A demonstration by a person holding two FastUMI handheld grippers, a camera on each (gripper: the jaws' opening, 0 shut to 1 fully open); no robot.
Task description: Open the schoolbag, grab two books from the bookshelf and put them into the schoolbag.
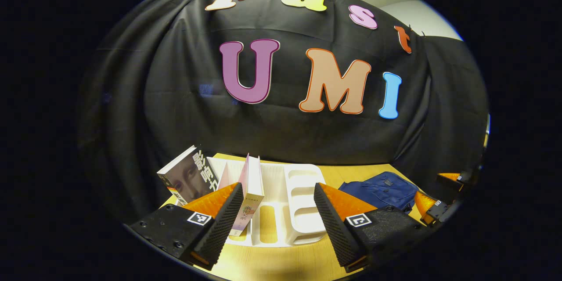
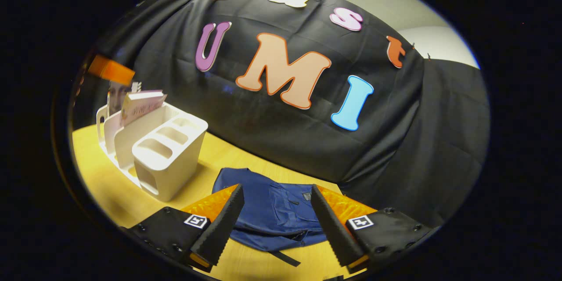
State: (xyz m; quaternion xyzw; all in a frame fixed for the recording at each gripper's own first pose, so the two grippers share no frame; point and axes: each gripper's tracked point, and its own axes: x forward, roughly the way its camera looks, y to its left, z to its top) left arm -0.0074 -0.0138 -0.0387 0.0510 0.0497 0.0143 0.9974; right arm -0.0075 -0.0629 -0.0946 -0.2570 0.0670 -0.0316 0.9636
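**Both hand-held grippers spread wide, books in the rack, bag flat on the table**

In the left gripper view, the left hand-held gripper has its fingers set wide apart with nothing between them. Ahead of it stands the white plastic bookshelf rack with upright dividers on the light wooden table. A slim pale-pink paperback book stands upright in a slot of the rack, just beside the gripper's finger at seven o'clock, though whether they touch cannot be told. At about nine o'clock from the rack, a thicker book with a dark portrait cover leans outward at the rack's far end. The navy-blue fabric schoolbag lies flat on the table at three o'clock from the rack, near it but apart. Farther out at the four o'clock edge, the right hand-held gripper shows partly.

In the right gripper view, the right hand-held gripper is likewise opened wide and holds nothing. The schoolbag lies flat directly ahead between the fingers' lines, a dark strap trailing toward six o'clock. The rack stands at ten o'clock, with the pink book and the portrait book in its far slots. Part of the left hand-held gripper hangs above them.
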